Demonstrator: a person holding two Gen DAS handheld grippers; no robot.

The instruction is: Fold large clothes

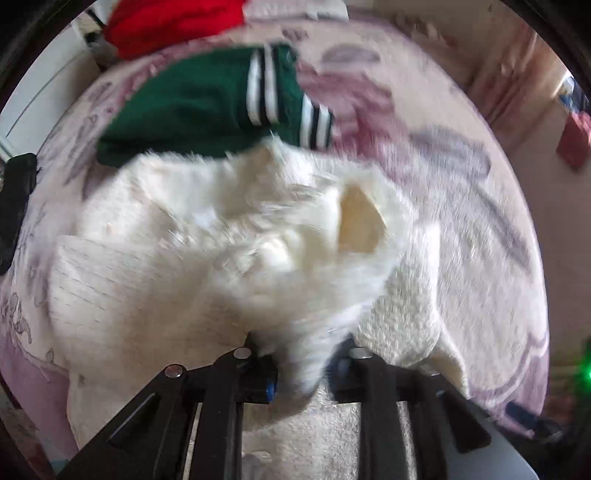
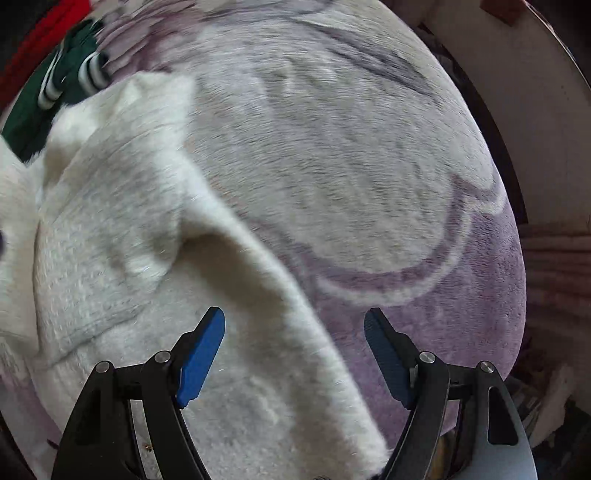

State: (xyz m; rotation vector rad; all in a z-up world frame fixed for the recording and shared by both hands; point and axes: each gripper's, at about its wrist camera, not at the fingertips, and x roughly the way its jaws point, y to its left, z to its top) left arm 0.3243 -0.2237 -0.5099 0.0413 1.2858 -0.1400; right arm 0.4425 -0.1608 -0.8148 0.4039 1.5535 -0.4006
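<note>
A fluffy white sweater (image 1: 207, 251) lies rumpled on a floral bedspread (image 1: 461, 192). My left gripper (image 1: 304, 363) is shut on a bunched fold of the white sweater, which hides its fingertips. In the right wrist view the same sweater (image 2: 122, 240) spreads across the left half, with one edge running down between my fingers. My right gripper (image 2: 293, 332) is open and empty, hovering just above that edge, its blue pads (image 2: 201, 354) wide apart.
A folded green garment with white and black stripes (image 1: 207, 99) lies beyond the sweater, also in the right wrist view (image 2: 48, 96). A red garment (image 1: 173, 26) sits behind it. The bed's right edge (image 2: 517, 236) drops off to furniture.
</note>
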